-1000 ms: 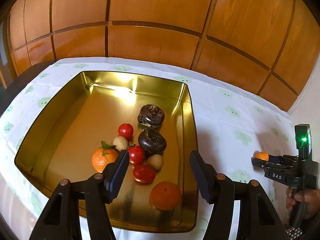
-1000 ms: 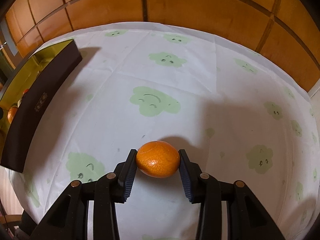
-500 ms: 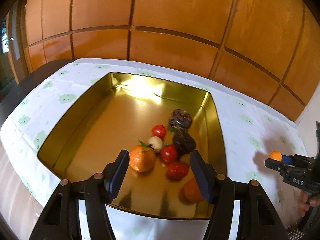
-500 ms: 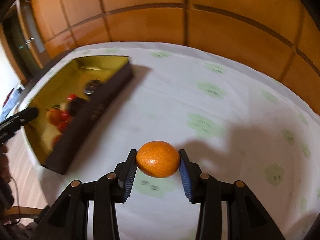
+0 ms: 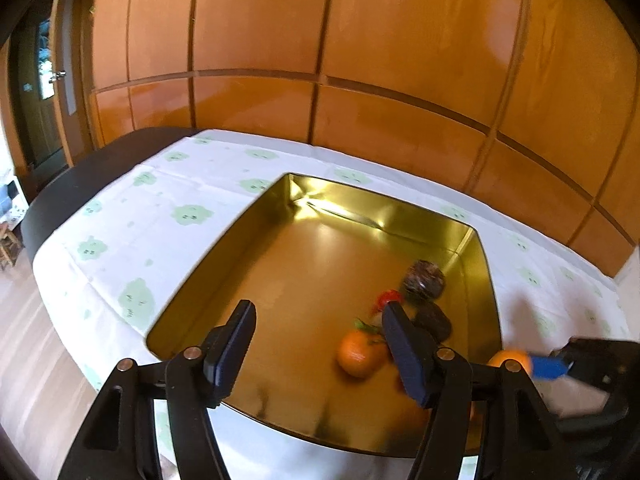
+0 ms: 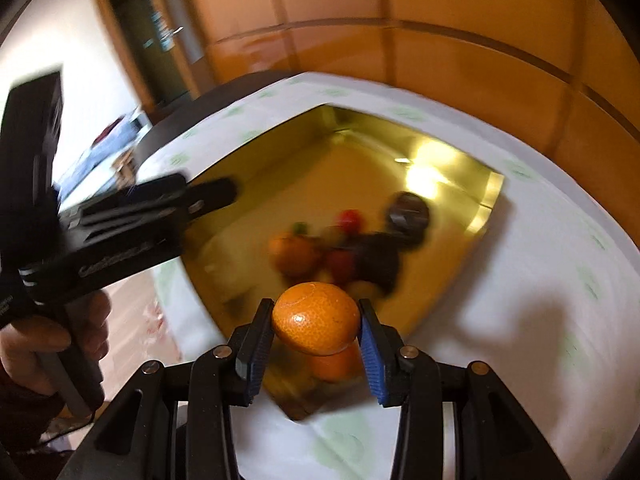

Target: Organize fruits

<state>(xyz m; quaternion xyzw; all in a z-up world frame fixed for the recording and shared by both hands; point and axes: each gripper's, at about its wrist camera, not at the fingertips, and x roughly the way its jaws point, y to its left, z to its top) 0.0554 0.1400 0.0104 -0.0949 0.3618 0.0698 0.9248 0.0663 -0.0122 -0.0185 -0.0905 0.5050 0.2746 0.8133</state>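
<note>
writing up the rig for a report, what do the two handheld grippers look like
Both are black plastic tools with two angled linkage arms joined by brass-coloured rivets. The right gripper has ribbed blue pads on its jaws. The left gripper has dark bluish pads, pale lettering too blurred to read on its body, and a pistol-style handle held in a hand. No sleeve is visible.

Shiny gold tray (image 5: 256, 240) on a white cloth (image 5: 132, 240) dotted with pale green smiley blobs, bright orange mandarin (image 6: 316, 317) between blue pads (image 6: 370, 356), warm orange wood panelling (image 5: 260, 36) behind.
</note>
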